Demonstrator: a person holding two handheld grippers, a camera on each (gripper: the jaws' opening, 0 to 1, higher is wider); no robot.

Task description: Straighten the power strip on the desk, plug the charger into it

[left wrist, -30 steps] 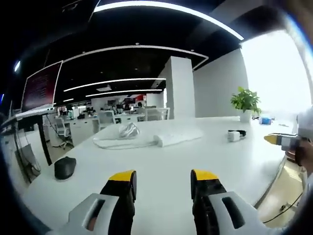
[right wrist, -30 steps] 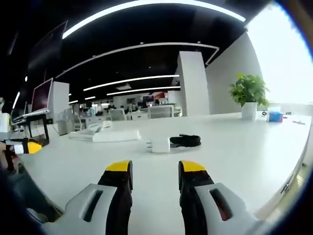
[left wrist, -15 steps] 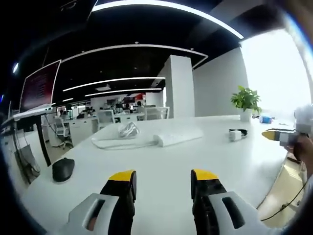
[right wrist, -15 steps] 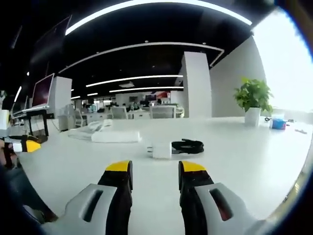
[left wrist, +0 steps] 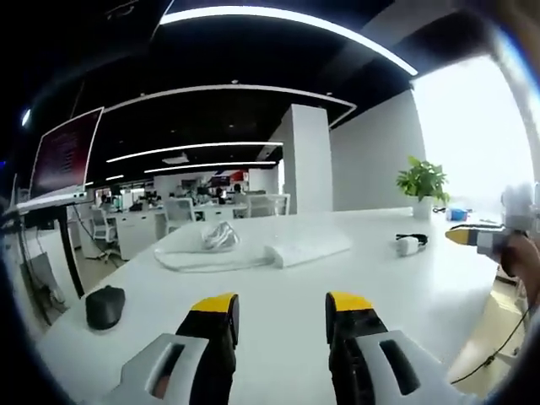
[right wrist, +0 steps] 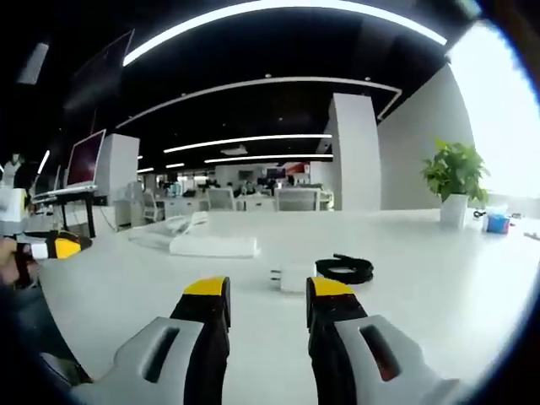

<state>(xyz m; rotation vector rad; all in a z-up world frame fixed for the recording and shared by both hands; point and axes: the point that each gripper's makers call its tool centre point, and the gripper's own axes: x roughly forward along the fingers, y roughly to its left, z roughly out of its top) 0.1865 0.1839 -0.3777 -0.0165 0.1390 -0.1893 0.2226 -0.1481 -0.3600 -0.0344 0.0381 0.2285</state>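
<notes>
As right gripper (right wrist: 257, 295) nears, charger (right wrist: 290, 277) sits closer between parted fingers.

In the left gripper view, the power strip (left wrist: 308, 245) lies on the desk (left wrist: 278, 295) at 12 o'clock, the mouse (left wrist: 105, 305) at 9, the charger (left wrist: 407, 245) at 2, the potted plant (left wrist: 423, 184) behind it.

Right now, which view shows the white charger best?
The right gripper view: the charger sits close ahead of the open right tool, beside its coiled cable. The left gripper view shows it small and distant.
</notes>
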